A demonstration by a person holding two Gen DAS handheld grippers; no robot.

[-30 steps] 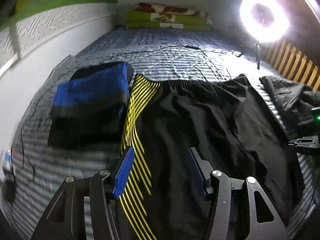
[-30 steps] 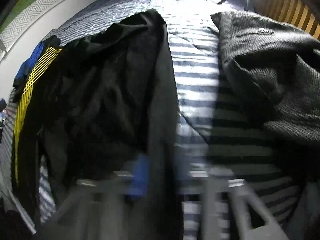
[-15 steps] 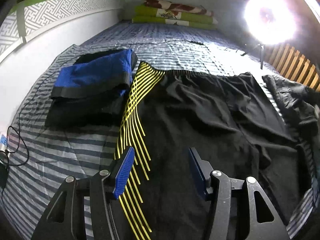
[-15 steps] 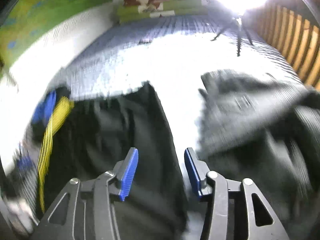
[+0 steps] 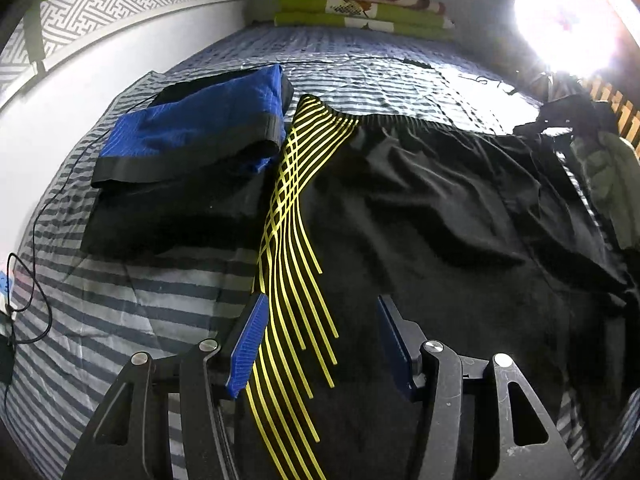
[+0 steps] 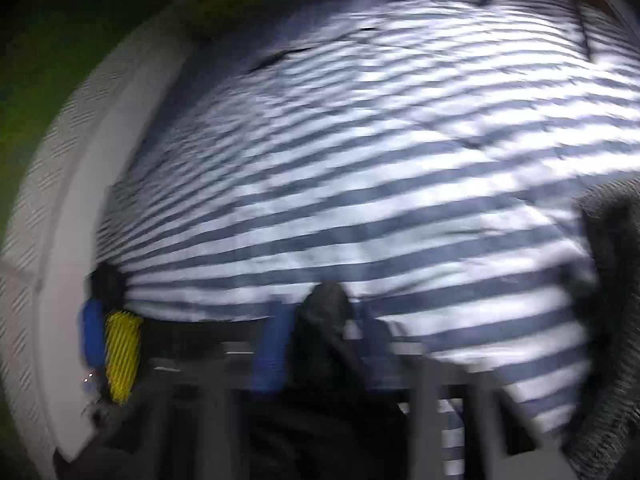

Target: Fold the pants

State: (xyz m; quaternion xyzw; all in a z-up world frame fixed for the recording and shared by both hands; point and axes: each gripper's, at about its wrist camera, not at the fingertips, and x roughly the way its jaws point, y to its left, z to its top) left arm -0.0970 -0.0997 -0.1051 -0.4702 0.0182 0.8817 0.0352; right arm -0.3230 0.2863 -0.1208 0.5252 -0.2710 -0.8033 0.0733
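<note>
The black pants (image 5: pixel 440 216) lie spread on the striped bed (image 5: pixel 120 300), soft, thin and probably slippery. The left tool (image 5: pixel 320 344) hovers released over their yellow stripes (image 5: pixel 292 240); the right tool (image 6: pixel 320 336) has just clenched on a black fold, so the far edge looks best to take

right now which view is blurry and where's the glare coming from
Right wrist view: heavily motion-smeared, the right gripper and the black cloth between its fingers streaked, the striped bedsheet washed out. Left wrist view: sharp, but the ring light blows out the top right corner; the black pants stay dark with the yellow stripes crisp; fisheye bends the wall.
</note>
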